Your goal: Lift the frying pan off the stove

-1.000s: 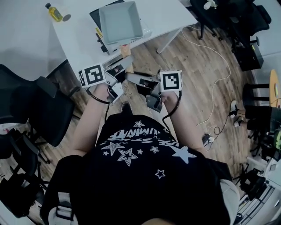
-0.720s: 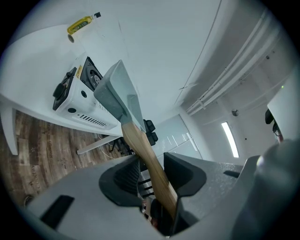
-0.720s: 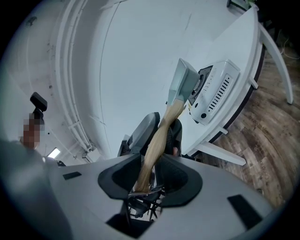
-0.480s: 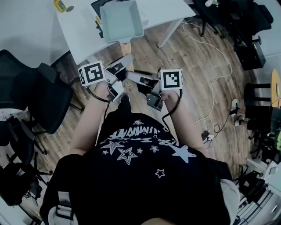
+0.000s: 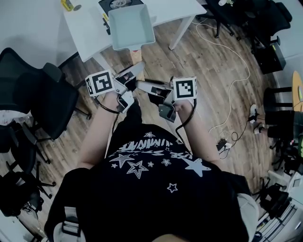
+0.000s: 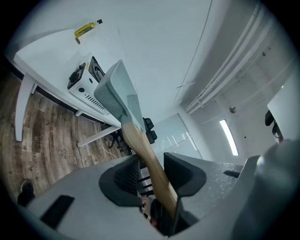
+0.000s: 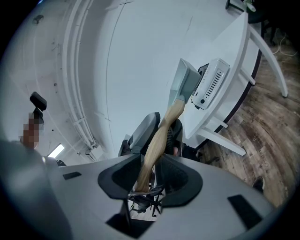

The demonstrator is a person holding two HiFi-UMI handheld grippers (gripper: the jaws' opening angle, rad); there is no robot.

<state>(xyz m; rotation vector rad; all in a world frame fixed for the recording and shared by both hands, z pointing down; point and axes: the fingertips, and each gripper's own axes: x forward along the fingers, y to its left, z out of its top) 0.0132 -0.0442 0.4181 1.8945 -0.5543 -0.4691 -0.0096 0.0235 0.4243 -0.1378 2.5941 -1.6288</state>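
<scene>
At the upper middle of the head view, the frying pan (image 5: 130,26) is held in the air in front of the stove (image 5: 119,4), over the edge of the white table (image 5: 85,28); its wooden handle (image 5: 136,56) runs back down between both grippers; the left gripper (image 6: 152,161) is closed on this handle; the right gripper (image 7: 149,161) clamps it also, near the handle's end.

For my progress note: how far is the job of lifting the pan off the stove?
Done: the pan is off the stove and hangs in the air by the table edge. In hand: the fingers of the left gripper and right gripper both clamp its handle. Left: nothing of the lift; the pan is not yet set down.
</scene>
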